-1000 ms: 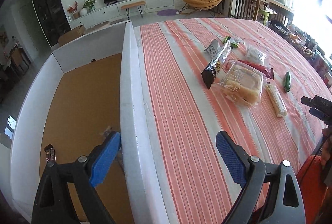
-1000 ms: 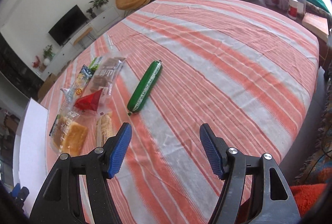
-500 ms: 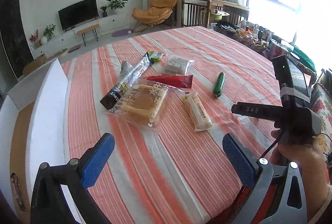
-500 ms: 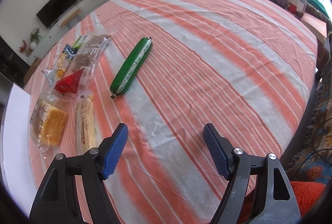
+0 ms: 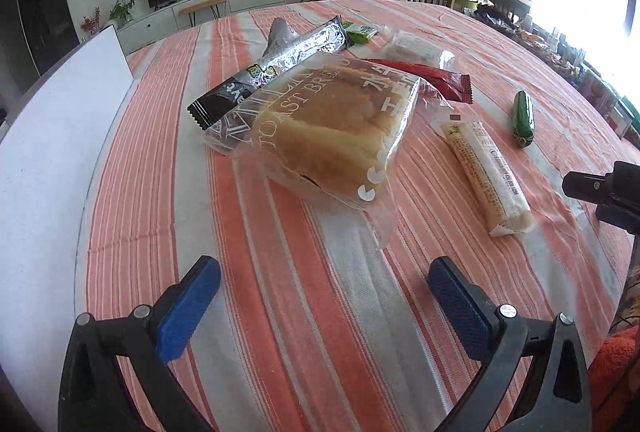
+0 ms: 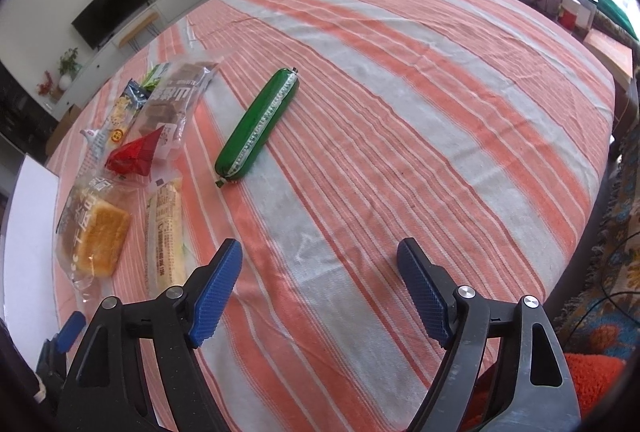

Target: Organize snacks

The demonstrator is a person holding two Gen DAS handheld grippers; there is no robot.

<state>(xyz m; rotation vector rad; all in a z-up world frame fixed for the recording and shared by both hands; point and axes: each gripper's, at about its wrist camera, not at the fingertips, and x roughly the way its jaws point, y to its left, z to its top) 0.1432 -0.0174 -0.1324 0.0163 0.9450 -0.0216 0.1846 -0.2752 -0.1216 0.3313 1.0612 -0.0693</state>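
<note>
We see the clear-wrapped loaf of toast bread (image 5: 332, 128) lying on the orange-and-grey striped tablecloth (image 5: 304, 312), just ahead of our left gripper (image 5: 324, 296), whose blue pads are spread with nothing between them. Our right gripper (image 6: 320, 284) is likewise spread and empty, with the green sausage-shaped snack (image 6: 258, 124) lying ahead of it and slightly to the left.

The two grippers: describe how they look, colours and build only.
The left gripper and the right gripper match: black plastic frames with triangular cut-outs, silver round fasteners at the joints, and two fingers faced with blue ribbed pads. No sleeves or cables show on them.
</note>
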